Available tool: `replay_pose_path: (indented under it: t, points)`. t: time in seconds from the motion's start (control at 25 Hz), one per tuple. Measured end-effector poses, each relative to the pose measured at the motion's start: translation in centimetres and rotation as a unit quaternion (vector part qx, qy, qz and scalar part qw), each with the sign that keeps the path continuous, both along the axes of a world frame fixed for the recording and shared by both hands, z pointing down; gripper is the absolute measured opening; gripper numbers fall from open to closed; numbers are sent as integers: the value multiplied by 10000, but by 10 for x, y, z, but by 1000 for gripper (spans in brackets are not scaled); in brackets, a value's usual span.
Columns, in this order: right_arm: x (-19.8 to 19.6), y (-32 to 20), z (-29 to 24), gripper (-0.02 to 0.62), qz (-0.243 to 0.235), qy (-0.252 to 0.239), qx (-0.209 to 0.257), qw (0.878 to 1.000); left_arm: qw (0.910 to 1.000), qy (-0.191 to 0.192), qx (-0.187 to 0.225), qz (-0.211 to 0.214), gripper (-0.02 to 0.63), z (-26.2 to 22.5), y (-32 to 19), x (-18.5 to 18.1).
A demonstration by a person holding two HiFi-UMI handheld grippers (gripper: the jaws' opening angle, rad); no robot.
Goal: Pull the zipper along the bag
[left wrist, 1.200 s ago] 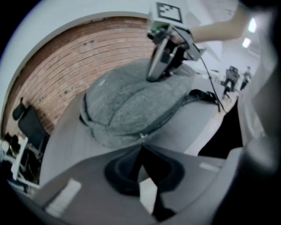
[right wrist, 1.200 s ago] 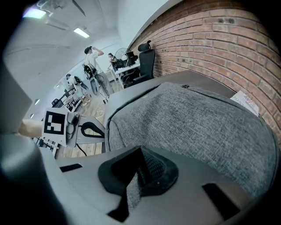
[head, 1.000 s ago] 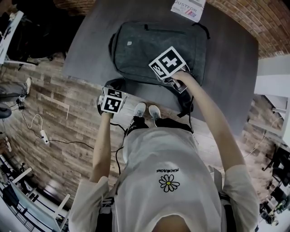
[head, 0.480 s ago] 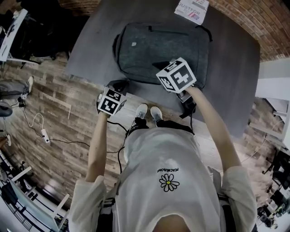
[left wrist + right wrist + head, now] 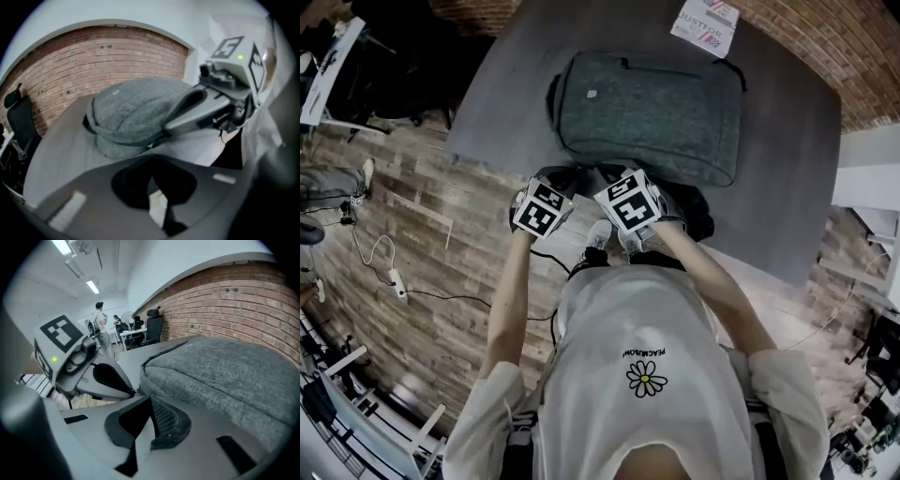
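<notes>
A grey backpack [image 5: 652, 108] lies flat on the dark table [image 5: 787, 187], its black straps [image 5: 689, 202] hanging over the near edge. Both grippers sit side by side at that edge. The left gripper [image 5: 542, 208] is by the bag's near left corner and the right gripper [image 5: 628, 202] is just right of it. In the left gripper view the shut jaws [image 5: 152, 164] point at the bag [image 5: 136, 112], and the right gripper [image 5: 211, 108] reaches in beside a small zipper pull [image 5: 150, 145]. From the right gripper view its jaws [image 5: 151, 401] are shut with nothing between them, and the left gripper [image 5: 93, 371] sits close by.
A printed card [image 5: 705, 21] lies at the table's far edge. Wood plank floor [image 5: 422, 234] with a cable and power strip [image 5: 391, 281] spreads to the left. A brick wall [image 5: 243, 301] stands behind the table, with an office chair [image 5: 153, 329] and people [image 5: 99, 322] farther back.
The right gripper has come off the bag's top, moving toward me and left to the near edge beside the left gripper. The left gripper has hardly moved.
</notes>
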State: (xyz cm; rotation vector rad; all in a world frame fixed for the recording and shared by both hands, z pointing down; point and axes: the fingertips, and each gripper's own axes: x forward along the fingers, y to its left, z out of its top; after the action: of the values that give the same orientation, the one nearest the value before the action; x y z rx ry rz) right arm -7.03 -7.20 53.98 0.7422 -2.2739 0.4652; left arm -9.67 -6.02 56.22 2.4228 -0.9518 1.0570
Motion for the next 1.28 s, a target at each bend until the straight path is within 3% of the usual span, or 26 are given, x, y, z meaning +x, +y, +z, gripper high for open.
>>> replay_pose_path:
  t: [0.16, 0.28, 0.4, 0.48, 0.56, 0.64, 0.68, 0.76, 0.84, 0.88, 1.0, 1.16, 1.28]
  points:
    - [1, -18, 8, -3, 183, -9, -370, 9991, 9989, 178, -172, 398, 2, 0, 4, 6]
    - [1, -20, 10, -3, 254, 22, -357, 9990, 9966, 232, -223, 756, 5, 2, 4, 13]
    - [-1, -20, 9, -3, 167, -38, -390, 9991, 9948, 459, -331, 842, 12, 4, 2, 22]
    - [-2, -12, 0, -2, 26, -206, -461, 9987, 9954, 411, -333, 804, 2, 10, 1, 25]
    - [8, -3, -32, -2, 5, -532, -285, 9982, 9966, 280, -301, 711, 0, 15, 0, 25]
    - [42, -9, -73, -2, 268, -675, 219, 9971, 9973, 301, -305, 596, 0, 16, -1, 24]
    - [69, -19, -88, -2, 507, -520, 475, 9962, 9975, 290, -282, 585, 0, 15, -1, 23]
    - [132, -44, -97, -2, 1009, 254, 756, 9917, 9977, 175, -212, 622, 0, 16, -2, 22]
    - [181, -59, -83, -2, 1275, 973, 636, 9850, 9979, 100, -218, 599, 0, 16, -2, 23]
    - [193, -62, -73, 0, 1325, 1046, 495, 9844, 9981, 118, -237, 557, 0, 15, -2, 23]
    - [199, -64, -61, -2, 1446, 800, 200, 9860, 9979, 182, -285, 553, 2, 13, 2, 32]
    - [197, -65, -54, -2, 1347, 995, 145, 9858, 9938, 8, -199, 1094, 12, 12, 12, 70]
    - [195, -65, -51, -2, 1285, 944, 100, 9872, 9937, 117, -183, 1098, 6, 12, 10, 90]
